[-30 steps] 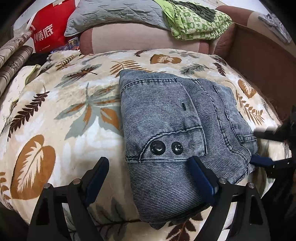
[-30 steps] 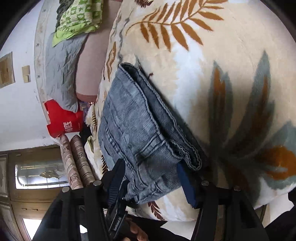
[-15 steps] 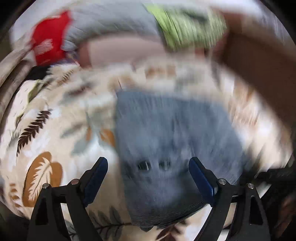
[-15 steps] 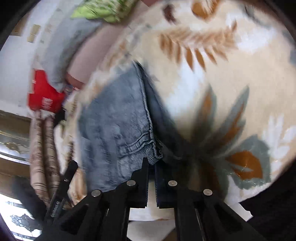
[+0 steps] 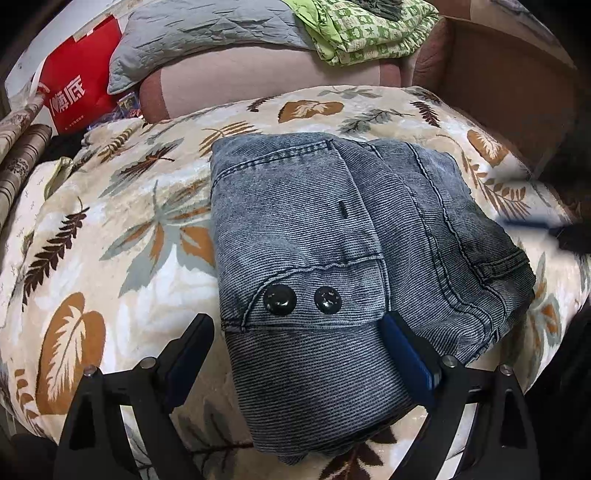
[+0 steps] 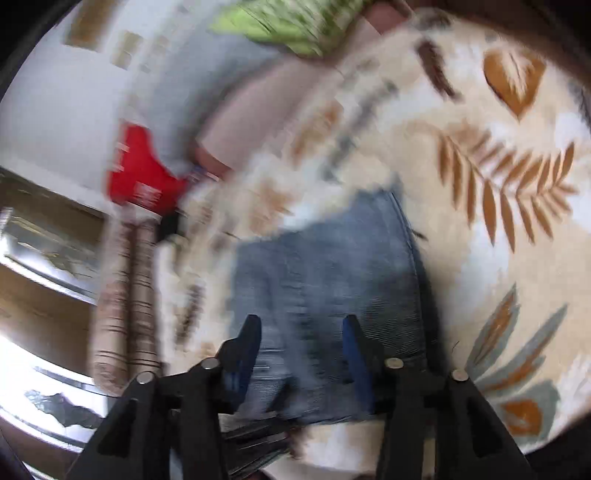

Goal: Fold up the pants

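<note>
Centrally, folded pants (image 5: 332, 258) lie on a leaf-print blanket (image 5: 110, 240). Left tongs (image 5: 295, 354) stand apart at the lower frame, gripping nothing. Right tongs (image 6: 301, 343), blurred, have just been opening, nothing between them.

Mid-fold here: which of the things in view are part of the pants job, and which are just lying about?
Part of the job:
- folded denim pants
- leaf-print blanket under them
- left gripper, open
- right gripper, jaws just opened, nothing gripped

Lying about:
- red bag
- grey quilted pillow
- green patterned cloth
- cardboard box
</note>
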`<state>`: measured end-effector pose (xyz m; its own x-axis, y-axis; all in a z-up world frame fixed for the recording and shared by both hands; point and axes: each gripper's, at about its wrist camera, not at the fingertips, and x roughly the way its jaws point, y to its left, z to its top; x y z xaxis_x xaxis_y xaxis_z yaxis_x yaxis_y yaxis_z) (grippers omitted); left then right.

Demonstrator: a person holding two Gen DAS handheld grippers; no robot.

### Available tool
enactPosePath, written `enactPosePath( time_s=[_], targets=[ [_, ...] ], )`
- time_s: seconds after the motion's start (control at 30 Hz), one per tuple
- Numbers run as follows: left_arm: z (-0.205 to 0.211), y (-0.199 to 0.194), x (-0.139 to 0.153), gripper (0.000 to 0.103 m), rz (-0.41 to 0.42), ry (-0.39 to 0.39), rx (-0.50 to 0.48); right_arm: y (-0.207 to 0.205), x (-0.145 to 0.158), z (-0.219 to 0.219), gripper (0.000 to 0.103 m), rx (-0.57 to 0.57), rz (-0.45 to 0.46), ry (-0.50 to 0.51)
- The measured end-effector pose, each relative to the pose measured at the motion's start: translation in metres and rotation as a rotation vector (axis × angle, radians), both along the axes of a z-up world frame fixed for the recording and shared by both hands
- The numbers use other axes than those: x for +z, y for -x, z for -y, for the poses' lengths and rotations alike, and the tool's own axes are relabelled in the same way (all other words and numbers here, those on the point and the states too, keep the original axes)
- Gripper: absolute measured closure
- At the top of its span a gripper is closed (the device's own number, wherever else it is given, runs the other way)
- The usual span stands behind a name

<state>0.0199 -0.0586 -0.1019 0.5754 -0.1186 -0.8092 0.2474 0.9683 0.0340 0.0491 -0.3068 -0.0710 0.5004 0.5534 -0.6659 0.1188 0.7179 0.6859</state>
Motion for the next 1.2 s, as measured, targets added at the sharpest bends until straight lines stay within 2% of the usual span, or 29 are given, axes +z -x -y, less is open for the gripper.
enactPosePath(
  time_s=[0.03, 0.07, 0.13, 0.17, 0.2, 0.23, 0.27, 0.3, 0.33, 0.4, 0.43, 0.47, 0.5, 0.53, 0.57, 0.63, 0.7, 0.73, 0.8, 0.83, 0.87, 0.9, 0.93, 1.03, 1.1, 1.13, 1.2],
  targets=[
    [-0.002, 0.001, 0.003, 0.010, -0.007, 0.016, -0.004, -0.007, -0.028, 0.001, 0.062, -0.017, -0.082, 0.049],
    [-0.005, 0.002, 0.009, 0.011, -0.015, 0.042, -0.009, -0.007, -0.053, 0.007, 0.069, -0.039, -0.122, 0.012],
    [-0.016, 0.011, 0.029, 0.011, 0.043, 0.094, 0.009, -0.004, -0.045, 0.011, 0.073, -0.049, -0.103, -0.010],
    [-0.023, 0.018, 0.039, 0.011, 0.113, 0.097, 0.030, -0.005, -0.038, 0.010, 0.073, -0.037, -0.119, 0.018],
    [-0.024, 0.019, 0.040, 0.011, 0.127, 0.073, 0.043, -0.005, -0.032, 0.009, 0.072, -0.028, -0.132, 0.047],
    [-0.021, 0.014, 0.030, 0.011, 0.087, 0.027, 0.035, -0.009, -0.019, 0.004, 0.071, -0.014, -0.119, 0.082],
    [-0.016, 0.008, 0.016, 0.011, 0.017, -0.004, 0.005, -0.015, -0.001, -0.003, 0.070, 0.006, -0.063, 0.102],
    [-0.016, 0.005, 0.003, 0.010, -0.006, 0.011, 0.001, -0.021, 0.012, -0.009, 0.068, 0.022, -0.025, 0.104],
    [-0.020, 0.005, 0.003, 0.010, -0.004, 0.048, 0.020, -0.032, 0.022, -0.017, 0.055, 0.044, 0.010, 0.088],
    [-0.020, 0.003, 0.005, 0.010, -0.015, 0.047, 0.016, -0.056, 0.028, -0.028, 0.038, 0.086, 0.044, 0.042],
    [-0.018, 0.003, 0.005, 0.010, -0.009, 0.031, 0.002, -0.067, 0.023, -0.032, 0.038, 0.092, 0.046, 0.049],
    [-0.017, 0.003, 0.004, 0.010, -0.005, 0.033, -0.001, -0.084, 0.007, -0.031, 0.038, 0.075, 0.017, 0.109],
    [-0.018, 0.003, 0.003, 0.010, -0.011, 0.054, 0.000, -0.097, -0.022, -0.025, 0.038, 0.030, -0.075, 0.213],
    [-0.020, 0.003, 0.003, 0.010, -0.022, 0.071, 0.004, -0.102, -0.042, -0.020, 0.038, 0.011, -0.131, 0.200],
    [-0.024, 0.002, 0.007, 0.012, -0.029, 0.097, 0.008, -0.099, -0.052, -0.012, 0.038, -0.012, -0.105, 0.120],
    [-0.035, 0.004, 0.026, 0.012, 0.015, 0.165, 0.038, -0.096, -0.038, -0.015, 0.035, 0.006, -0.070, 0.146],
    [-0.039, 0.005, 0.037, 0.012, 0.082, 0.164, 0.072, -0.101, -0.038, -0.024, 0.033, 0.031, -0.124, 0.228],
    [-0.037, 0.002, 0.033, 0.012, 0.069, 0.131, 0.065, -0.103, -0.040, -0.025, 0.033, 0.029, -0.146, 0.219],
    [-0.021, -0.006, 0.000, 0.012, -0.050, 0.025, 0.009, -0.103, -0.035, -0.019, 0.033, 0.029, -0.162, 0.243],
    [-0.025, -0.003, -0.001, 0.010, -0.012, 0.061, 0.028, -0.098, -0.024, -0.018, 0.033, 0.033, -0.150, 0.284],
    [-0.027, -0.003, 0.000, 0.010, -0.025, 0.072, 0.036, -0.100, -0.005, -0.029, 0.033, 0.049, -0.112, 0.338],
    [-0.028, -0.005, 0.002, 0.010, -0.039, 0.077, 0.036, -0.102, 0.012, -0.042, 0.033, 0.079, -0.075, 0.371],
    [-0.027, -0.005, 0.002, 0.010, -0.036, 0.072, 0.026, -0.108, 0.034, -0.067, 0.033, 0.159, -0.020, 0.398],
    [-0.027, -0.005, 0.001, 0.010, -0.035, 0.080, 0.030, -0.131, 0.056, -0.129, 0.033, 0.370, 0.009, 0.478],
    [-0.028, -0.006, 0.000, 0.010, -0.033, 0.081, 0.019, -0.153, 0.058, -0.183, 0.032, 0.529, 0.015, 0.579],
    [-0.029, -0.006, -0.001, 0.010, -0.034, 0.086, 0.019, -0.172, 0.053, -0.211, 0.032, 0.584, -0.014, 0.634],
    [-0.030, -0.006, -0.002, 0.010, -0.035, 0.095, 0.020, -0.188, 0.041, -0.237, 0.032, 0.649, -0.074, 0.688]
  ],
)
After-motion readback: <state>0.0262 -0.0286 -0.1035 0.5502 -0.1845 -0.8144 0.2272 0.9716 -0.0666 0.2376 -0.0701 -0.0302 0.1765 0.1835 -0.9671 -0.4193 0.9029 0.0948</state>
